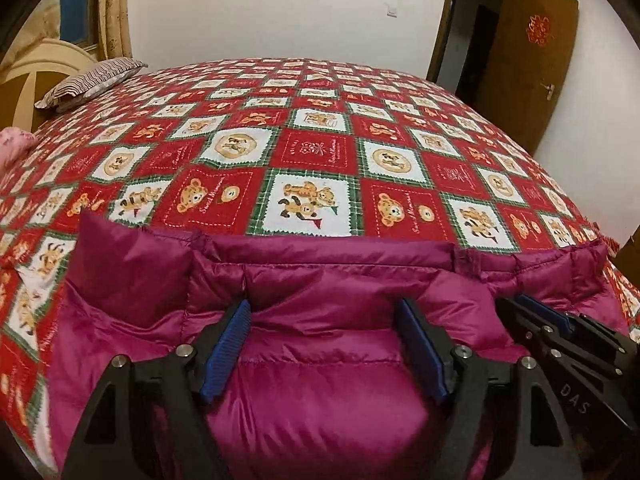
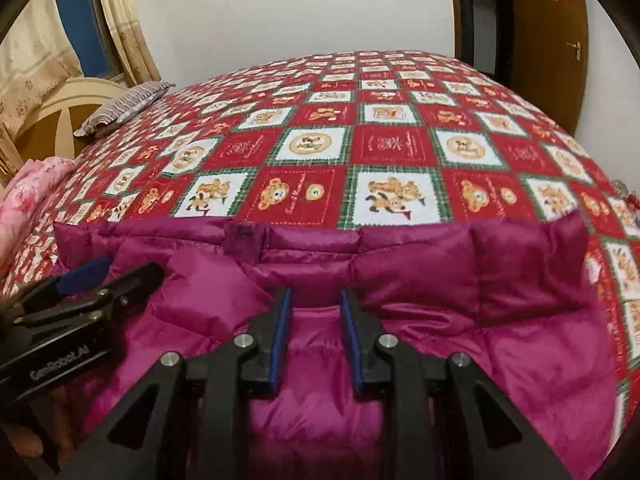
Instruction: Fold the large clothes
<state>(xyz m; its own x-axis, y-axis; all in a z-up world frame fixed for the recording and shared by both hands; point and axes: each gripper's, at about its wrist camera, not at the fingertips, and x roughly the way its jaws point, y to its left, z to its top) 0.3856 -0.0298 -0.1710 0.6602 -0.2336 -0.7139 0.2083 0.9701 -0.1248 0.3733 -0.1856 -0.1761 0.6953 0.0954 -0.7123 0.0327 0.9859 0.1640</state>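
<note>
A magenta quilted down jacket (image 1: 320, 280) lies folded on the bed, its far edge straight across; it also shows in the right wrist view (image 2: 400, 264). My left gripper (image 1: 326, 312) is wide open, its blue pads (image 1: 230, 344) pressed down on the puffy fabric with a bulge between them. My right gripper (image 2: 316, 304) stands with its jaws partly open over the jacket, fabric between the pads (image 2: 280, 332). Each gripper shows in the other's view: the right one at the right edge (image 1: 560, 320), the left one at the left edge (image 2: 80, 280).
The bed is covered by a red, white and green teddy-bear patchwork quilt (image 1: 312, 148). A striped pillow (image 1: 92, 80) and pink bedding (image 2: 28, 196) lie at the far left by the headboard. A brown door (image 1: 532, 64) stands open at the right.
</note>
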